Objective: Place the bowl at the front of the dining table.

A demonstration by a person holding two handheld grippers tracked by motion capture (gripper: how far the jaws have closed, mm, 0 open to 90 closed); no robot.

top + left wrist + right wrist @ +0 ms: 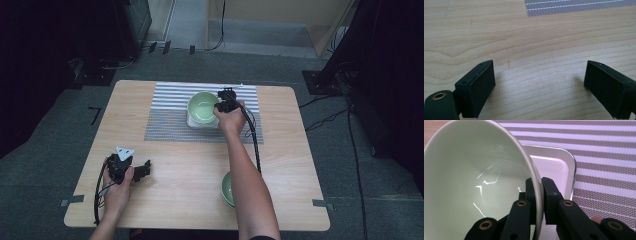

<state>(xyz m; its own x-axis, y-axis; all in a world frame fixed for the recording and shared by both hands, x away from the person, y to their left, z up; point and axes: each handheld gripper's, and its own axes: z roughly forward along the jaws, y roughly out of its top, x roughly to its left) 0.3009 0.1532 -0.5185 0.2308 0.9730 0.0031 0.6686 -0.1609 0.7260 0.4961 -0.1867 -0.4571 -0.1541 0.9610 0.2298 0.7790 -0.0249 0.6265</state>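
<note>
R tool (538, 195) pinches the rim of a pale green bowl (474, 182), one jaw inside, one outside; bowl sits over a white square dish (559, 167) just beyond the jaws, on a striped mat (604, 150). L tool (539, 85) is spread wide w/ nothing between, low over bare tabletop (524, 42). 2nd green bowl (227, 189) near front edge, under R forearm.

On your light wooden table (190, 165) lies a grey-and-white striped placemat (167, 112). A second green bowl (227, 189) sits near the front edge, well apart from the mat. Beyond the table, black cables (325, 117) trail across the grey floor (50, 130).
</note>
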